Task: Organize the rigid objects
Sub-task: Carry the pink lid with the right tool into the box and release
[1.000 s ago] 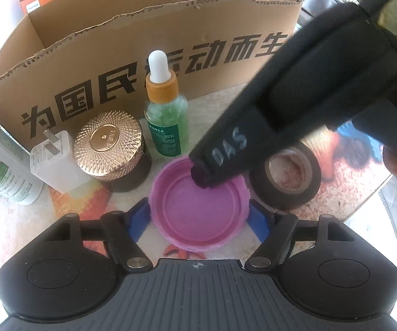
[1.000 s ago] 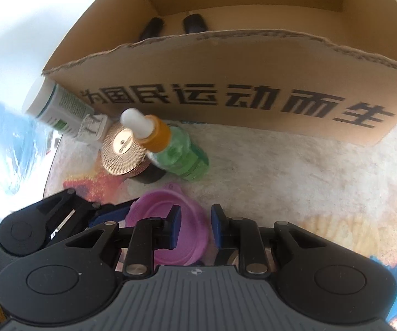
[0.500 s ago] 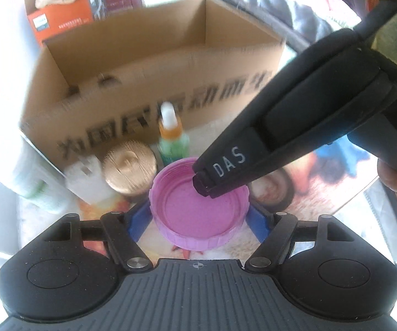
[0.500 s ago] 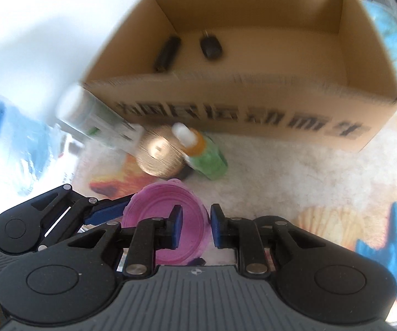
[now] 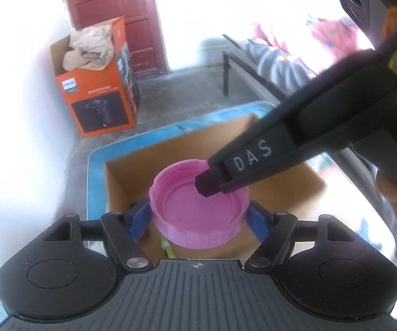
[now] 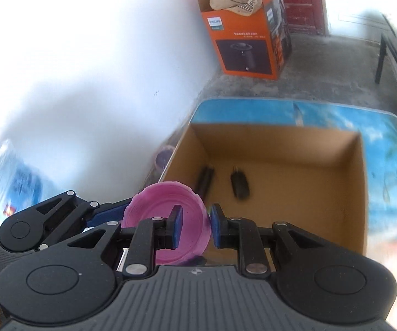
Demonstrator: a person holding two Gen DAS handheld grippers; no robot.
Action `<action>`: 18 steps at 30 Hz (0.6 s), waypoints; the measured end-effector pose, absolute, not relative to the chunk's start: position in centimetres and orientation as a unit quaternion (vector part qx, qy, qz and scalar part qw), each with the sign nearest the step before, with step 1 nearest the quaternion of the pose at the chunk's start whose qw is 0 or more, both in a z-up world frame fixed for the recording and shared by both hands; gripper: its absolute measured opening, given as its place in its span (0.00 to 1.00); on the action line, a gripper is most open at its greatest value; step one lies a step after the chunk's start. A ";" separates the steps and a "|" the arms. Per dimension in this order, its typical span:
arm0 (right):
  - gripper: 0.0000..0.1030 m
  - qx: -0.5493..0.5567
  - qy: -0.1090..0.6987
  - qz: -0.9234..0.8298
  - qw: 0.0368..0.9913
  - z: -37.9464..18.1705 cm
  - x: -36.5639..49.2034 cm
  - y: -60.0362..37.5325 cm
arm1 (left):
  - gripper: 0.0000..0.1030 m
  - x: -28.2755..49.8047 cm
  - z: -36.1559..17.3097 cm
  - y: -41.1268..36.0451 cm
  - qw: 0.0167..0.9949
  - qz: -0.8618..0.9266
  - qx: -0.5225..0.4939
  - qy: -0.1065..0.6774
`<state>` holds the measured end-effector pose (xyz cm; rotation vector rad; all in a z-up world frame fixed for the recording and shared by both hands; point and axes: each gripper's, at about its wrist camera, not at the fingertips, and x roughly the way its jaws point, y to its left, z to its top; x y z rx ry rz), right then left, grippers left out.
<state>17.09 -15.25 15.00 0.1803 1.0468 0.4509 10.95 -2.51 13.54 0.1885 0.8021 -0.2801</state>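
A pink round lid (image 5: 198, 209) is held by both grippers above the open cardboard box (image 5: 115, 176). My left gripper (image 5: 198, 218) is shut on the lid's two sides. My right gripper (image 6: 195, 227) is shut on the lid's (image 6: 168, 220) rim, one finger inside it and one outside; it also shows in the left wrist view (image 5: 212, 183), coming in from the right. The box (image 6: 361, 193) holds two small black objects (image 6: 239, 183) on its floor.
The box stands on a table with a blue seaside print (image 6: 388, 165). An orange carton (image 6: 242, 27) stuffed with paper stands on the concrete floor by a white wall. A bench frame (image 5: 234, 63) is at the far right.
Both grippers have lifted the pink lid off the table and carried it forward over the box. The bottles, jar and tape roll on the table have dropped out of view.
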 end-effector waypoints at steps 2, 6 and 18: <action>0.23 0.087 0.511 0.213 0.828 13.6 19.9 -15.0 | 0.71 13.9 12.3 -1.8 0.897 -0.135 0.067 0.417; 0.23 0.098 0.569 0.203 0.791 9.3 25.4 -15.3 | 0.71 19.2 9.1 -1.6 0.861 -0.145 0.035 0.487; 0.23 0.121 0.707 0.184 0.672 -2.8 30.8 -15.3 | 0.72 21.9 1.1 -3.2 0.770 -0.150 0.081 0.615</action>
